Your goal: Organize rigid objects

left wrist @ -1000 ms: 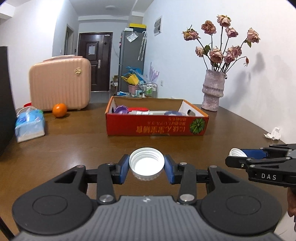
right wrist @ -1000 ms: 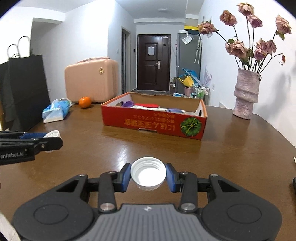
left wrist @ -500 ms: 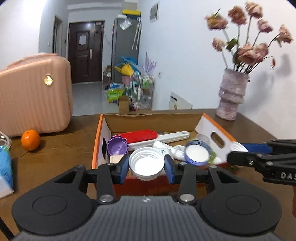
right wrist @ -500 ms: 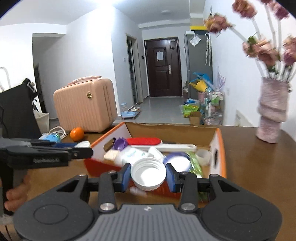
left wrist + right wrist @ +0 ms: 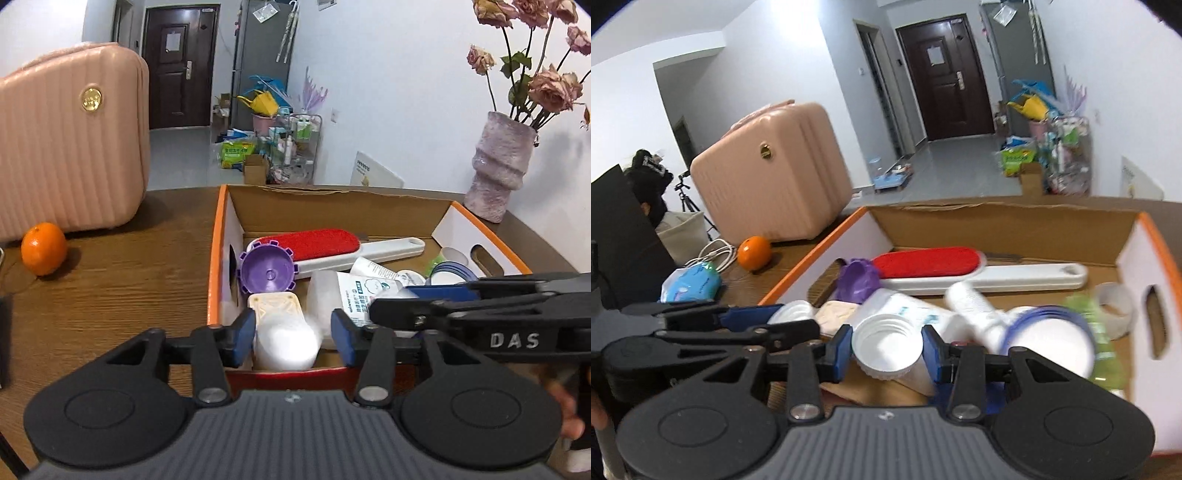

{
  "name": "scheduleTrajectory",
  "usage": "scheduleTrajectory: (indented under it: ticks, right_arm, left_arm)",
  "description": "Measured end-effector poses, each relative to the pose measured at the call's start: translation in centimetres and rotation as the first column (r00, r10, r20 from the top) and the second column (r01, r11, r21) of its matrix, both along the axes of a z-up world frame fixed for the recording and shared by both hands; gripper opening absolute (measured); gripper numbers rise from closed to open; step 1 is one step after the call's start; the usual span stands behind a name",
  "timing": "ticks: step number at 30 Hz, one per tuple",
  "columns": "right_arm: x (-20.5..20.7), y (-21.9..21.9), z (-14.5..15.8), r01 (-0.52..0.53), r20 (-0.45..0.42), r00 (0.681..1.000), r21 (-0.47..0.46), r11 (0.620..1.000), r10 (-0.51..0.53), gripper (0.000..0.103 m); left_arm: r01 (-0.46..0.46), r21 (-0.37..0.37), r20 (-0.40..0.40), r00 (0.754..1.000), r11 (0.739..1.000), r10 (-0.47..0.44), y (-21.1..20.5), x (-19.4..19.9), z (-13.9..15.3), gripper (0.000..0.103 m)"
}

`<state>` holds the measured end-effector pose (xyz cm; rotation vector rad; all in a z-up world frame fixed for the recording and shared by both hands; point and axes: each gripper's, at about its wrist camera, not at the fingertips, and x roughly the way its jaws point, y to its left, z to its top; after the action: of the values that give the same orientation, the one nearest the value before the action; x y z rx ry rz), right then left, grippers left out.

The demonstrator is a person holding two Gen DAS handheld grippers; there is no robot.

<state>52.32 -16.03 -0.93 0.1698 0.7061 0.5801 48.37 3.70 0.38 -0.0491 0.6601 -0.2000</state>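
Observation:
Both grippers hang over the near part of an open red-and-orange cardboard box (image 5: 218, 258). My left gripper (image 5: 293, 339) has its jaws opening. A blurred white cap (image 5: 286, 347) sits between its blue pads, with a gap on the right side. My right gripper (image 5: 886, 350) is shut on a second white screw cap (image 5: 886, 345), open side up. From the right wrist view, the left gripper (image 5: 790, 319) shows at the left. From the left wrist view, the right gripper (image 5: 406, 301) crosses in from the right.
The box (image 5: 812, 258) holds a red lint brush (image 5: 317, 243), a purple cap (image 5: 267, 273), a cream lid (image 5: 275, 304), a white tube (image 5: 975, 306) and a blue-rimmed lid (image 5: 1052, 339). A pink suitcase (image 5: 74, 155) and an orange (image 5: 43, 248) stand left, a vase (image 5: 498, 173) right.
Both grippers moved forward from above the bare table to above the box, carrying their caps. The left jaws have widened and the cap between them now looks blurred and lower.

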Motion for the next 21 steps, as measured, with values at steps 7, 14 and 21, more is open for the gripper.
scheduleTrajectory:
  ticks: [7, 14, 21]
  right_arm:
    - [-1.2, -1.3, 2.2, 0.056, 0.038, 0.998, 0.001, 0.998, -0.056, 0.051]
    - [-7.3, -4.3, 6.2, 0.131, 0.152, 0.981, -0.085, 0.988, -0.118, 0.058]
    - [-18.0, -6.4, 7.7, 0.249, 0.33, 0.928, -0.205, 0.947, -0.173, 0.07]
  left_arm:
    - [-0.026, -0.022, 0.071, 0.997, 0.999, 0.027, 1.3, -2.1, 2.9, 0.054]
    - [-0.052, 0.04, 0.155, 0.987, 0.998, 0.046, 1.7, -8.5, 5.7, 0.072]
    - [-0.067, 0.076, 0.211, 0.976, 0.995, 0.05, 1.1, -17.7, 5.9, 0.085]
